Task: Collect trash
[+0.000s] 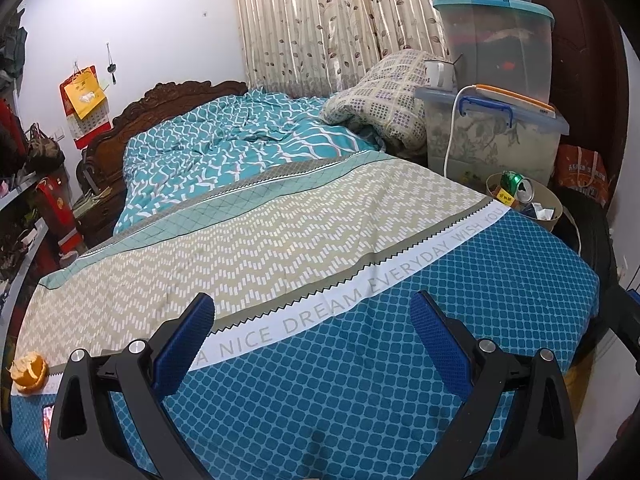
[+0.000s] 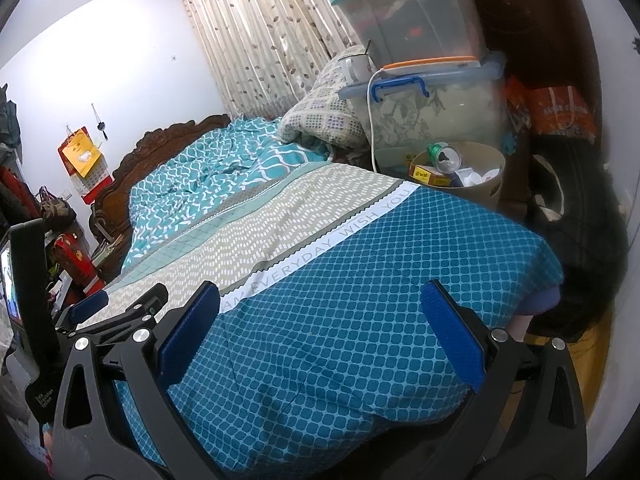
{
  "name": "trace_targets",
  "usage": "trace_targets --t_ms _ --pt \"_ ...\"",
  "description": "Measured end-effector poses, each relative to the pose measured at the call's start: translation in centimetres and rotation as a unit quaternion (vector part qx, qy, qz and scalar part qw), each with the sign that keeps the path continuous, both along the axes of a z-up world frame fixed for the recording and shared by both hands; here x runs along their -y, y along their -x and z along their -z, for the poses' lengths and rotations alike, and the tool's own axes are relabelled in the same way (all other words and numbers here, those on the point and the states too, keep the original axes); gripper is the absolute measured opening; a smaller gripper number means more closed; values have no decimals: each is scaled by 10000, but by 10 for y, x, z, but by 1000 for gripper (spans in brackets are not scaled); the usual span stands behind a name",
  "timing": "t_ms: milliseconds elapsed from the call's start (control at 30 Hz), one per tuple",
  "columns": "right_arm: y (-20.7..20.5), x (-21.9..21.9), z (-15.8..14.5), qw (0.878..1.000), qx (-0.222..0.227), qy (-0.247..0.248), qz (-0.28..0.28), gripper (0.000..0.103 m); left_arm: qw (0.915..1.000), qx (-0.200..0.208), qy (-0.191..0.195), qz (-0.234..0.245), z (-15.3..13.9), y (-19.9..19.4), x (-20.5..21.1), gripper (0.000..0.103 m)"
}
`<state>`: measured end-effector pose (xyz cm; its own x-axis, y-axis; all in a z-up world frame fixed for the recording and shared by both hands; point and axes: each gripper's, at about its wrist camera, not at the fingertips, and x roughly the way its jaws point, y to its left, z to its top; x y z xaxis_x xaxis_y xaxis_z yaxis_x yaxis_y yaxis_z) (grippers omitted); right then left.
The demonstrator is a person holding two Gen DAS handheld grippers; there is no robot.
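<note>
Both tongs wide and empty — left tongs [image 1: 312,312] and right tongs [image 2: 320,304] hovering over the bed [image 1: 400,360]. One orange peel [image 1: 28,372] left at the bed's near-left edge; farther off, bin [image 2: 480,188] beside the bed — already loaded with trash.

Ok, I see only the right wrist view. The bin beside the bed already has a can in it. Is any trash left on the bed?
Observer: Yes, an orange peel lies on the bed cover, on its white lettered stripe.
Operator: Are the left tongs holding something?
Observer: No, the left tongs are open, with nothing between them.
Operator: Is the peel close to them?
Observer: It lies to their left, apart from them and not touched.
</note>
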<state>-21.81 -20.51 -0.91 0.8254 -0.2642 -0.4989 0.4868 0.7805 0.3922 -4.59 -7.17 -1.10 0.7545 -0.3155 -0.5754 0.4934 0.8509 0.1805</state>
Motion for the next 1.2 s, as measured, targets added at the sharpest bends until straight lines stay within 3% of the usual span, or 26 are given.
trace_targets --t_ms 333,1200 --pt "1 2 -1 10000 57 -4 -22 100 9999 -90 134 -13 0 -3 -4 94" --pt "3 1 -2 9999 134 -4 -90 100 9999 -5 -50 137 6 6 4 94"
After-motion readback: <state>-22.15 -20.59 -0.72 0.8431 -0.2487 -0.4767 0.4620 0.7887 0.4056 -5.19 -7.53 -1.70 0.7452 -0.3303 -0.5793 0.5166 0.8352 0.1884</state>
